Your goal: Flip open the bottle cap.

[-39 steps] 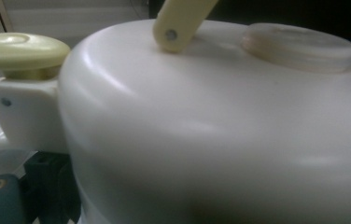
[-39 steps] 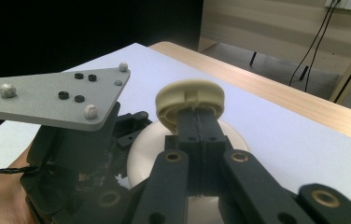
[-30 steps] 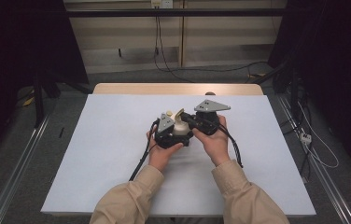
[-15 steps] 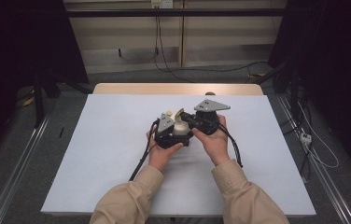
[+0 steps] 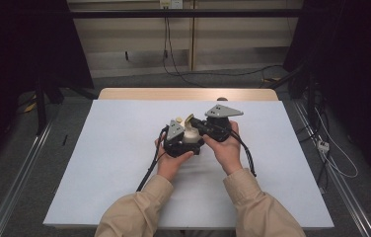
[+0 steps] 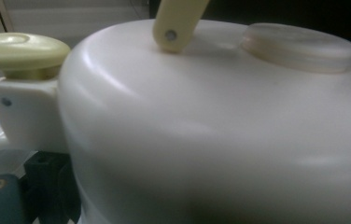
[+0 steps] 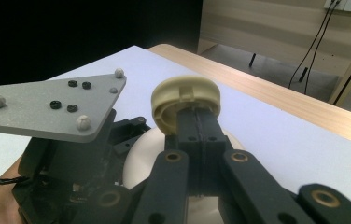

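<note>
I see the kettle (image 6: 220, 140) as smooth cream plastic with a soft satin sheen; its knob (image 6: 22, 49) and lid (image 7: 186, 100) are a yellower, glossier plastic. My right hand-held gripper (image 7: 197, 126) is matt black plastic with brass-coloured inserts. The left hand-held gripper (image 5: 183, 140) carries a grey, finely speckled plate. The counter (image 5: 99, 163) has a matt white top and a pale wood far edge.

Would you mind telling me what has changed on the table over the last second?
Nothing has visibly changed. The left gripper and right gripper stay together at the table's middle around the white kettle-like pot, and the right gripper's jaws remain closed on the cream lid. The white table is as before.
</note>
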Motion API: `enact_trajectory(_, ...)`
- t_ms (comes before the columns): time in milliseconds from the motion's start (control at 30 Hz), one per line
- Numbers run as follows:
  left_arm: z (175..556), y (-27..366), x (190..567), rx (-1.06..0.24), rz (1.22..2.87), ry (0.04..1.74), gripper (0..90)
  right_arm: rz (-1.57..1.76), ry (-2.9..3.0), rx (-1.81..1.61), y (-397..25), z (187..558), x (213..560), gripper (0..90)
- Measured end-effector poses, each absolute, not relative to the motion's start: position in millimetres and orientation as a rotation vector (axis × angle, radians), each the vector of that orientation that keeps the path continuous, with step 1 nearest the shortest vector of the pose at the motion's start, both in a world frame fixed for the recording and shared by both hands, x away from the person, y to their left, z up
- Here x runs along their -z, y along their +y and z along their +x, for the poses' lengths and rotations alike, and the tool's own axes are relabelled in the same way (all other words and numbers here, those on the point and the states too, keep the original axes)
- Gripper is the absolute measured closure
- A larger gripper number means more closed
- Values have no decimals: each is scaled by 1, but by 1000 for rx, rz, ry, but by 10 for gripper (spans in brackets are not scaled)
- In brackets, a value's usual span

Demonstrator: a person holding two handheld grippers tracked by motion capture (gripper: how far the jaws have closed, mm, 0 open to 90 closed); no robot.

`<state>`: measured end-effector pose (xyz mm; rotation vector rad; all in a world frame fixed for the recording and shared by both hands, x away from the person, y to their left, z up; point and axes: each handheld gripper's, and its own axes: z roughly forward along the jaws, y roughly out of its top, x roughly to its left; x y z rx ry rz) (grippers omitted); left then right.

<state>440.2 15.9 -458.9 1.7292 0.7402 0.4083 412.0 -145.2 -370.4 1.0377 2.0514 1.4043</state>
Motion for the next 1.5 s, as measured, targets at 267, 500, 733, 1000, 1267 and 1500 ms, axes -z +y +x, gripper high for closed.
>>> enact_trajectory(267,440,16,459,-408,1729,740,59,1038,2048,-1412,-145,413,371,900)
enact_trajectory(500,440,16,459,-408,1728,740,58,1039,2048,-1409,-144,414,370,900)
enact_trajectory(733,440,16,459,-409,1728,741,58,1042,2051,-1408,-144,415,371,900)
enact_trajectory(1000,440,16,459,-409,1728,741,58,1029,2054,-1400,-141,417,369,900)
enact_trajectory(1267,440,16,459,-407,1726,743,58,1025,2067,-1396,-137,420,369,900)
enact_trajectory(1500,441,16,459,-404,1729,737,56,1025,2070,-1395,-137,420,370,900)
